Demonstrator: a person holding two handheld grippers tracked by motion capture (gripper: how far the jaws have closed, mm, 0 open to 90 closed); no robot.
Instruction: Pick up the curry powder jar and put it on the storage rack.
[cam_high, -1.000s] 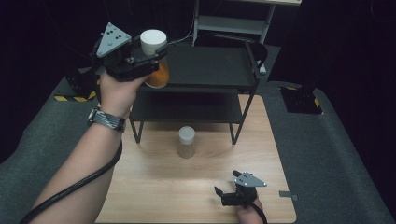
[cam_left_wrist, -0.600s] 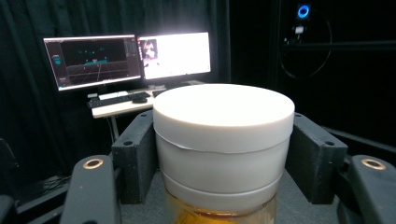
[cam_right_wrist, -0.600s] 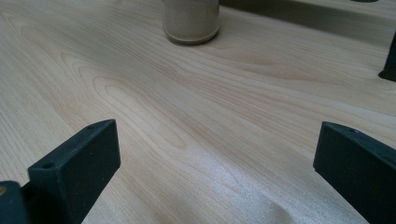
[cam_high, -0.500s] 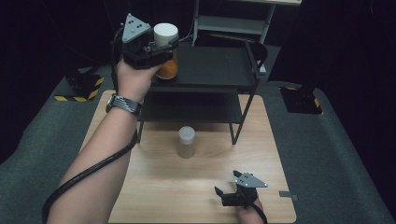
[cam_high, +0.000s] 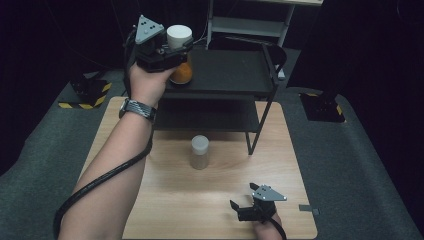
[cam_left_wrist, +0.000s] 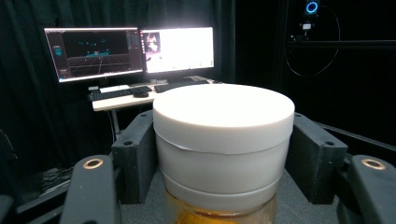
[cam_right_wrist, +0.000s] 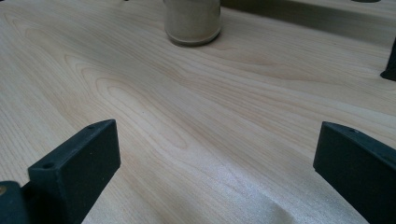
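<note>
Left gripper (cam_high: 172, 50) clamps the white-lidded orange jar (cam_high: 179, 55), held over the black shelf (cam_high: 225, 72) top at its 9 o'clock edge; not set down yet. Second jar (cam_high: 200, 151) waits on table (cam_high: 150, 200). Right gripper (cam_high: 247, 207) idle, jaws spread.

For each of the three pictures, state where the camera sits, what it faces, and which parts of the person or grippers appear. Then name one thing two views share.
High view: above the table's near side, looking forward and down on the light wooden table and black two-tier metal shelf; forearm, watch and both grippers appear.
Left gripper view: on the left gripper, facing the white-lidded orange jar between its jaws, monitors behind.
Right gripper view: on the right gripper, low over the table, jaws apart.
Shared: the small beige-filled jar in high and right gripper views.
</note>
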